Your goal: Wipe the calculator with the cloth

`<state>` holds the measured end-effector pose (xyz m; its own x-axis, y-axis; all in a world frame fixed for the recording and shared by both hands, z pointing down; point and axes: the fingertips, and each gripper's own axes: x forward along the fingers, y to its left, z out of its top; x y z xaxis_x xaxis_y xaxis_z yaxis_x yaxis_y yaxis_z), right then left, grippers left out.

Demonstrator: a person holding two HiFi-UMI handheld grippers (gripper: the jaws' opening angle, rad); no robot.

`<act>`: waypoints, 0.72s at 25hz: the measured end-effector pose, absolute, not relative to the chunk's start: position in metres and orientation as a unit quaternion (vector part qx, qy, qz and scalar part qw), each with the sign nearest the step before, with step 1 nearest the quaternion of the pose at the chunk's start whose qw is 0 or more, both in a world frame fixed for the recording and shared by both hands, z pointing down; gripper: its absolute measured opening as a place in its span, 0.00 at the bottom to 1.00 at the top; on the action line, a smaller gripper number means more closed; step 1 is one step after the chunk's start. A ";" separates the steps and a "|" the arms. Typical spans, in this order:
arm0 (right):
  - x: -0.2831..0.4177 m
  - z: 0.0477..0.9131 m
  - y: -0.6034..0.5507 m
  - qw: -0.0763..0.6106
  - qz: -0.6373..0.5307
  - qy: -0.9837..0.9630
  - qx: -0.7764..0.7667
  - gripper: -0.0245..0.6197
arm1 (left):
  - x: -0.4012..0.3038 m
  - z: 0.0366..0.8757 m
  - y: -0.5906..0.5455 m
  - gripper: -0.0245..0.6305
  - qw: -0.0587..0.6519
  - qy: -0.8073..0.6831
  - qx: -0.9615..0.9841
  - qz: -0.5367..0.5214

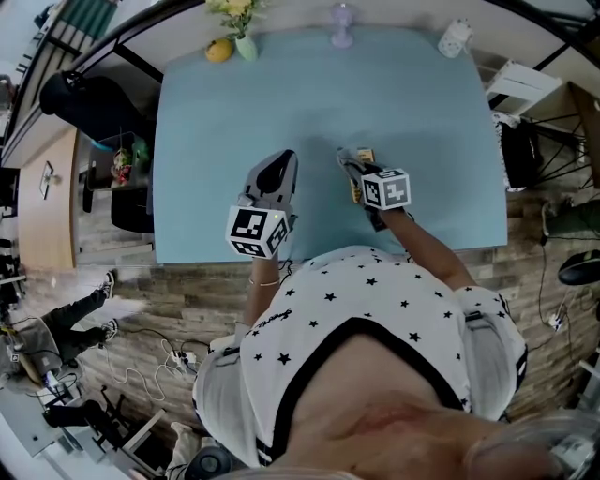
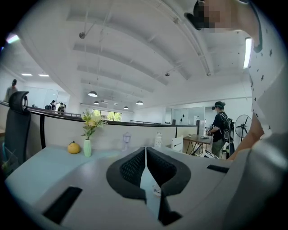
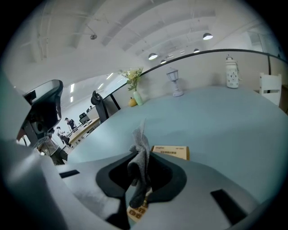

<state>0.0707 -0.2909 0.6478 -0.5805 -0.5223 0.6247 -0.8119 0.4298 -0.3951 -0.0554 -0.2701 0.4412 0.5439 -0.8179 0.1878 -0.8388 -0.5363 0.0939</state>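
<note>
A tan calculator (image 1: 362,175) lies on the light blue table (image 1: 422,112), near its front edge. My right gripper (image 1: 349,162) hovers directly over it, shut on a grey cloth (image 3: 141,155). In the right gripper view the cloth sticks up between the jaws, and the calculator (image 3: 171,152) shows beneath them, with its keys low between the fingers. My left gripper (image 1: 284,157) hangs over the table to the left of the calculator, apart from it. Its jaws (image 2: 145,152) are shut with nothing between them.
Along the table's far edge stand a yellow fruit (image 1: 218,50), a green vase with flowers (image 1: 243,39), a small clear lamp (image 1: 341,28) and a white bottle (image 1: 454,37). A person (image 2: 221,128) stands beyond the table's right side. A black chair (image 1: 89,98) is at the left.
</note>
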 end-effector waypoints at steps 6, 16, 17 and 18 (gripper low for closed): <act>0.065 0.660 -0.287 0.216 0.352 -0.817 0.402 0.13 | -0.060 0.444 -0.269 0.09 0.091 -0.475 0.873 0.063; 0.092 0.658 -0.296 0.202 0.356 -0.800 0.439 0.13 | -0.047 0.444 -0.274 0.09 0.091 -0.458 0.882 0.064; 0.097 0.658 -0.297 0.200 0.357 -0.797 0.445 0.13 | -0.045 0.444 -0.274 0.09 0.091 -0.455 0.883 0.064; 0.102 0.658 -0.298 0.199 0.358 -0.793 0.451 0.13 | -0.044 0.444 -0.275 0.09 0.091 -0.453 0.885 0.064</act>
